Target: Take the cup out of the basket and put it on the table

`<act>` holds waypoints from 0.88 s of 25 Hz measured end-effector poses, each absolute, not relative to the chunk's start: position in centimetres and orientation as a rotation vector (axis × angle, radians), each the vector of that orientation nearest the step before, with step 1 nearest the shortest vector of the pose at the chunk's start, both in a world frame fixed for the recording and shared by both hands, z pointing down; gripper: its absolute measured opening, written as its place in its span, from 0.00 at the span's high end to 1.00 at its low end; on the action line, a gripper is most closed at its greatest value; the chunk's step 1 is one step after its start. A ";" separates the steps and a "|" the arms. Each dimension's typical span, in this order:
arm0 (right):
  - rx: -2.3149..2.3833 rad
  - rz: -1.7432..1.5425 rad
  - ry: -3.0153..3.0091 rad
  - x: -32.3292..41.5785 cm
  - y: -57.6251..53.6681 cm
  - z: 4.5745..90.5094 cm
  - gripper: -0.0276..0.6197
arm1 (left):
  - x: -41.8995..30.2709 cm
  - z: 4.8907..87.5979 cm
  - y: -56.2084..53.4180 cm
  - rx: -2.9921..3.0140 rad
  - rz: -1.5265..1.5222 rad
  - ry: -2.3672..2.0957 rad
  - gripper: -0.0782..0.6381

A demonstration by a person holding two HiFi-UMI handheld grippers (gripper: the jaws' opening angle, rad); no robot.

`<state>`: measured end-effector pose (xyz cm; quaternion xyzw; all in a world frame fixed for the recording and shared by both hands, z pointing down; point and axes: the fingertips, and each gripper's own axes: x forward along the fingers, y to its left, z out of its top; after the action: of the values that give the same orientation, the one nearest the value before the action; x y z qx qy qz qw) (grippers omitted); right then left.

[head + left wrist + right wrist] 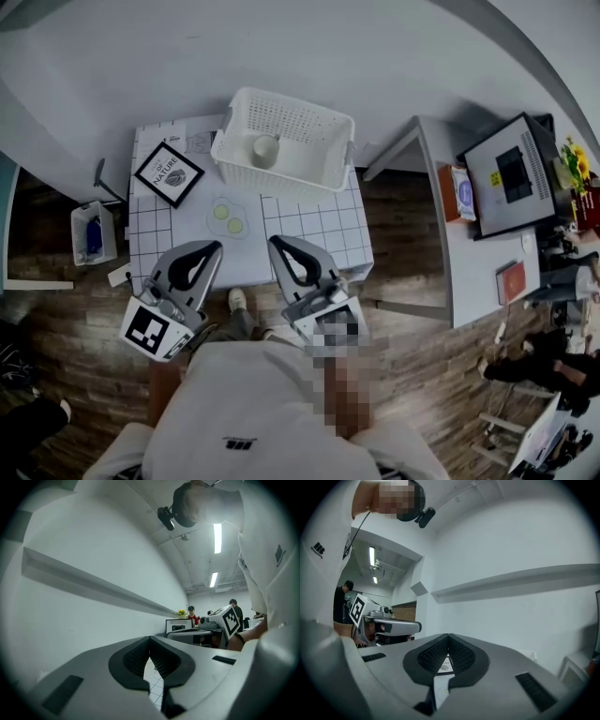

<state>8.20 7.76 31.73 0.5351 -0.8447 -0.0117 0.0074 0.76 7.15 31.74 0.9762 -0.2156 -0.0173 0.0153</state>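
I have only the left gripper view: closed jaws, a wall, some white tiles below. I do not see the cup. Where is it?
Observer: The cup is inside the white basket, at the far side of the table.
Operator: Does the right gripper hold something?
Observer: No. The right gripper is shut and empty, beside the left gripper at the table's near edge.
Operator: Is anything lying between the grippers and the basket?
Observer: Yes, a pale mat with two green rounds on it.
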 end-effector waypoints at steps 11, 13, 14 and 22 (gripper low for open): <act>1.756 -0.055 -2.546 8.1 3.3 31.4 0.94 | 0.1 32.3 2.1 3.039 -0.058 -0.581 0.88; 1.764 -0.057 -2.535 8.3 2.6 31.3 0.94 | 0.4 32.2 1.2 3.034 -0.062 -0.575 0.88; 1.766 -0.057 -2.529 8.4 2.3 31.3 0.94 | 0.5 32.2 0.8 3.032 -0.063 -0.573 0.88; 1.724 -0.073 -2.540 8.4 -0.7 31.6 0.94 | 0.8 32.2 -2.3 3.025 -0.069 -0.598 0.88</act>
<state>8.36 -0.70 31.55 0.5612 -0.8266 -0.0237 0.0353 0.76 -2.30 32.23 0.9804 -0.1938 -0.0224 0.0286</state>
